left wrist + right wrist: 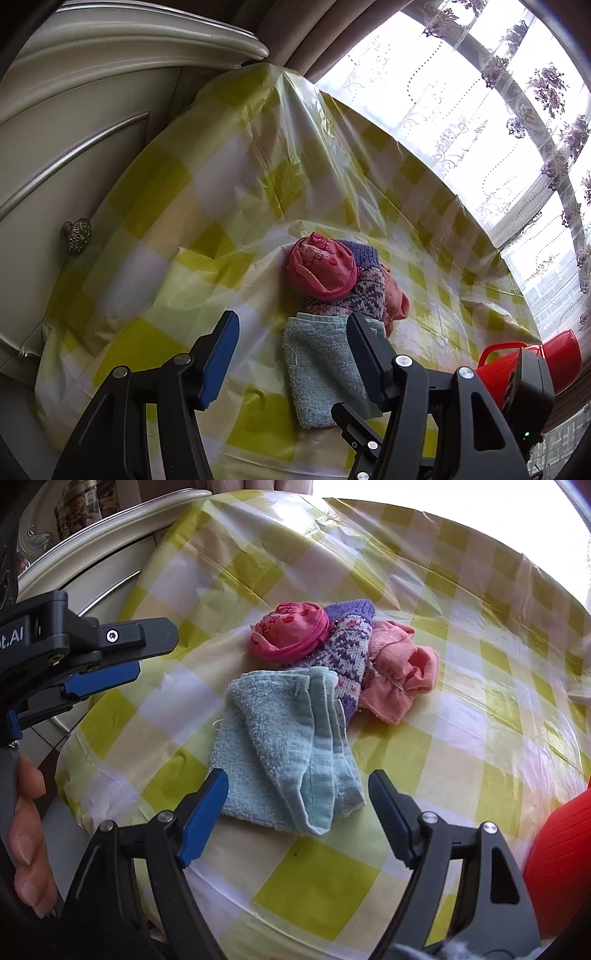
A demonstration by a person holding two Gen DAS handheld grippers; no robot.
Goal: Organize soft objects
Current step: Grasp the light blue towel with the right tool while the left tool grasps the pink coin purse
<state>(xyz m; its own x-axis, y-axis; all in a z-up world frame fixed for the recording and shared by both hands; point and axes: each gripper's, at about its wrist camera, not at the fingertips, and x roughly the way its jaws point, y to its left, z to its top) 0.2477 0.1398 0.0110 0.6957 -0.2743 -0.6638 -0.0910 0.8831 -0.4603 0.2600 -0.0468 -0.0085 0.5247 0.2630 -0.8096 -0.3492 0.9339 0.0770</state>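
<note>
A folded light blue towel (284, 753) lies on the checked tablecloth (461, 709); it also shows in the left wrist view (317, 365). Behind it sit a pink rolled cloth (288, 631), a purple knitted sock (347, 653) and a salmon cloth (402, 672), touching each other. In the left wrist view the pink cloth (321, 267) rests on the sock (351, 291). My right gripper (299, 797) is open, its fingers on either side of the towel's near end. My left gripper (291, 339) is open above the towel's left edge, and appears at left in the right wrist view (147, 657).
A red plastic jug (524, 354) stands at the table's right edge, also visible in the right wrist view (561, 864). A cream cabinet with a metal knob (75, 236) stands left of the table. A lace curtain (498, 122) hangs behind.
</note>
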